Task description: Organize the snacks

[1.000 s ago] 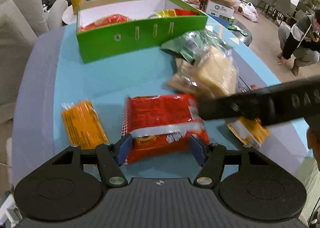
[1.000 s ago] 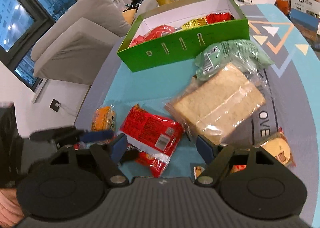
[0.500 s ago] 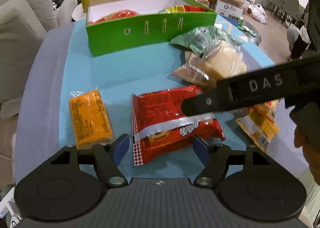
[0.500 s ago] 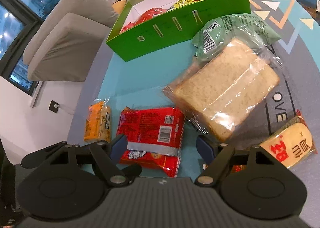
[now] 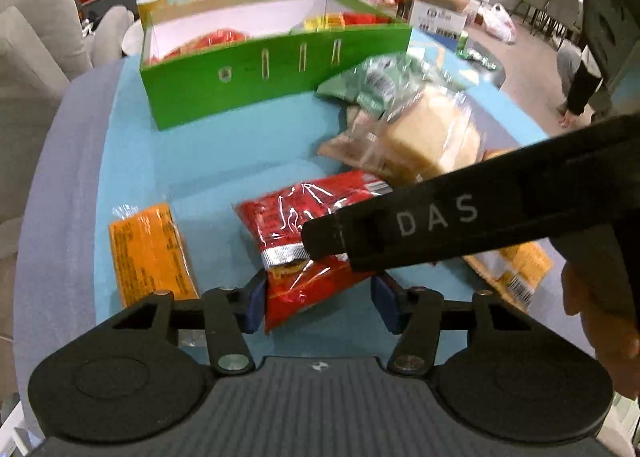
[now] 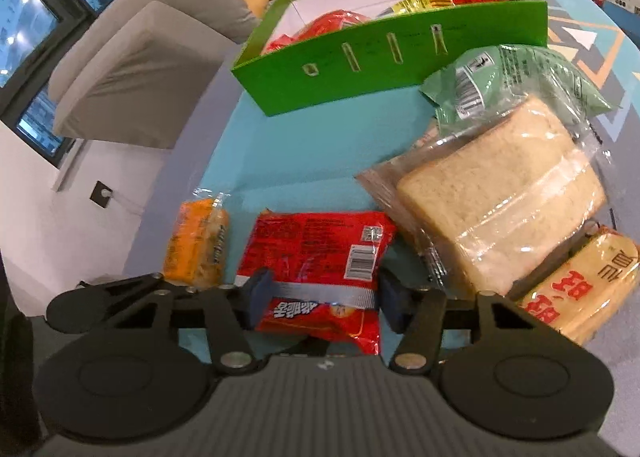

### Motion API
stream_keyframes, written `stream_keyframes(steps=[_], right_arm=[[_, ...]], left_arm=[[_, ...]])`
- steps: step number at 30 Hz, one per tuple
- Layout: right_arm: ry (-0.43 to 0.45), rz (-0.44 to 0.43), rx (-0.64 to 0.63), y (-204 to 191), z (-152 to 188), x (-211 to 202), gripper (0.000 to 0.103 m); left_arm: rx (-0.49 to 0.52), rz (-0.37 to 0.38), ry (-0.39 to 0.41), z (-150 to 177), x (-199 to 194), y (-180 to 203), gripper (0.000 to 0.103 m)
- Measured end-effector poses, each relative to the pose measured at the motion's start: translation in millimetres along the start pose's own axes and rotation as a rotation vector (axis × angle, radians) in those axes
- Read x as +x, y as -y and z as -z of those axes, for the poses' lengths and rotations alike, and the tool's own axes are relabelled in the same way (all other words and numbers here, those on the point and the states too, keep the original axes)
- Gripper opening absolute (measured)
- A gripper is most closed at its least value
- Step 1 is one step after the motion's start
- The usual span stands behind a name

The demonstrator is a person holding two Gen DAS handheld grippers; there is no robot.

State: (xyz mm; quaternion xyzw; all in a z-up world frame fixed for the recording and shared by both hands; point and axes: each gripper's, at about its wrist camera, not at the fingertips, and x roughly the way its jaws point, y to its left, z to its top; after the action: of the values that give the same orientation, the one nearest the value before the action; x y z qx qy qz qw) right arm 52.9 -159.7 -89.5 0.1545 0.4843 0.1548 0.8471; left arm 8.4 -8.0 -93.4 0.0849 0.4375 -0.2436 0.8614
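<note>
Both grippers are on the red snack packet (image 6: 320, 257), which lies on the blue table (image 5: 208, 161) just in front of the green box (image 6: 392, 65). The right gripper (image 6: 324, 297) is clamped across its silver band. The left gripper (image 5: 320, 303) is closing (its left pad already touching the packet's near end). An orange packet (image 5: 150, 253) lies just to the left; the bagged bread (image 6: 504, 197) sits to the right.
</note>
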Motion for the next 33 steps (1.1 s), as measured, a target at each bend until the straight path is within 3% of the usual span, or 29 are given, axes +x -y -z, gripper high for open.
stream_keyframes(steps=[15,33], right_arm=[[0.117,-0.069,-0.01,-10.2,-15.8,-45.7,0.028],[0.268,-0.084,-0.075,-16.3,-75.3,-64.7,0.029]], left_arm=[[-0.04,0.013,0.138,-22.5,-56.6,0.1,0.051],[0.008,-0.06,0.256,-92.9,-63.6,-1.2,0.051]])
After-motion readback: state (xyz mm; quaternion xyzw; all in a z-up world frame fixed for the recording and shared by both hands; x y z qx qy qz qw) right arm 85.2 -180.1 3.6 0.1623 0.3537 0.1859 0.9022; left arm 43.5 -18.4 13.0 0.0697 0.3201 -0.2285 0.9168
